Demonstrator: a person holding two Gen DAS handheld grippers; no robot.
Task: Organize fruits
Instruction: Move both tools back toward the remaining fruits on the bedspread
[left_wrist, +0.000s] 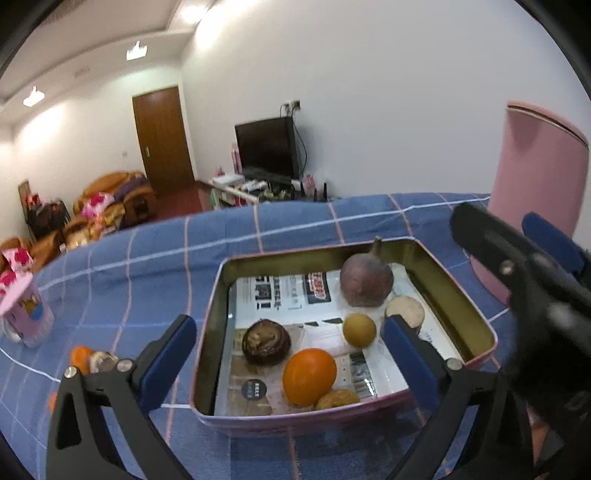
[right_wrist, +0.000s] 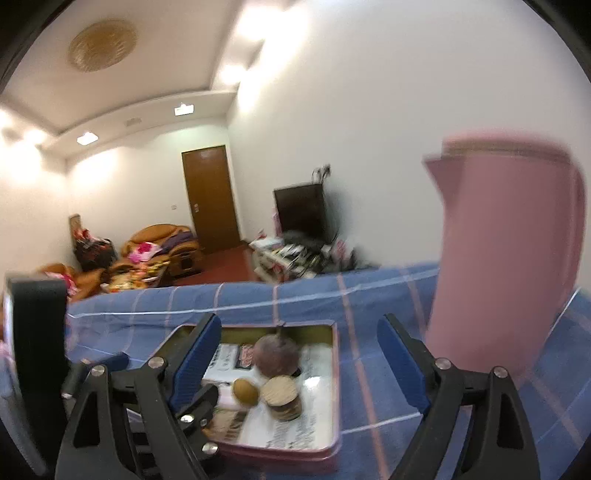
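Both the left gripper (left_wrist: 288, 358) and right gripper (right_wrist: 299, 354) hang spread and empty over the tin (left_wrist: 476, 325), which already holds several fruits. One orange fruit (left_wrist: 80, 357) lies outside on the surface (left_wrist: 129, 266); the next move likely calls for the left gripper to fetch it.

We are counting one pink tin tray (left_wrist: 347, 415) on the blue checked tablecloth (left_wrist: 147, 266), and six things are lying inside the tray: one large purple-brown fruit with a stem (left_wrist: 365, 280), one bright orange (left_wrist: 309, 376), one small round yellow-brown fruit (left_wrist: 359, 329), one dark brown swirled fruit (left_wrist: 266, 341), one pale cut-faced piece (left_wrist: 405, 310) and one small tan fruit (left_wrist: 338, 398) at the tray's near wall. Left of the tray we are seeing two more fruits, one orange (left_wrist: 80, 358) and one brownish (left_wrist: 105, 362), and one pink cup (left_wrist: 27, 314). Right of the tray, one tall pink canister (left_wrist: 535, 199) is standing.
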